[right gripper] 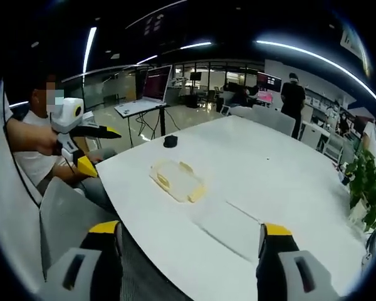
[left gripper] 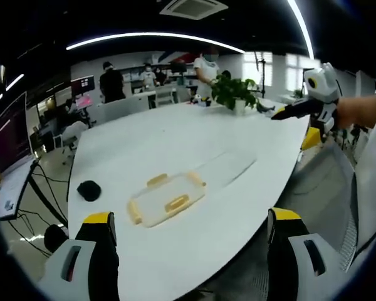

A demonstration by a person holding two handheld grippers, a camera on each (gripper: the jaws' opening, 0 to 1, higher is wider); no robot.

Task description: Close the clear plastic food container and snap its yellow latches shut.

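Lying flat on the white table (left gripper: 175, 144), the clear plastic food container (left gripper: 166, 199) sat at about 6 o'clock in the left gripper view, just above the gap between that view's own jaws. Its body was transparent and shallow, roughly rectangular with rounded corners, so the tabletop showed through it. Yellow latches (left gripper: 177, 202) stood out along its edges: one on the near long side, one on the far long side, and one at each short end. Whether the latches were snapped down could not be told at this size.

The left gripper (left gripper: 191, 226) had its jaws spread wide, yellow-tipped, with nothing between them, held well short of the container. The right gripper (left gripper: 282, 113) came into that view at 2 o'clock, held by a hand above the table's far edge; there its jaws looked nearly together, though the angle made it hard to judge.

In the right gripper view, the container (right gripper: 177, 180) lay near the centre, slightly toward 9 o'clock, near the table edge. The right gripper (right gripper: 191, 235) showed its own jaws set far apart and empty. The left gripper (right gripper: 109, 133) appeared at 9 o'clock, held by a seated person.

A small black object (left gripper: 88, 189) rested on the table at 8 o'clock of the container, and a potted plant (left gripper: 235, 93) stood at the table's far end.
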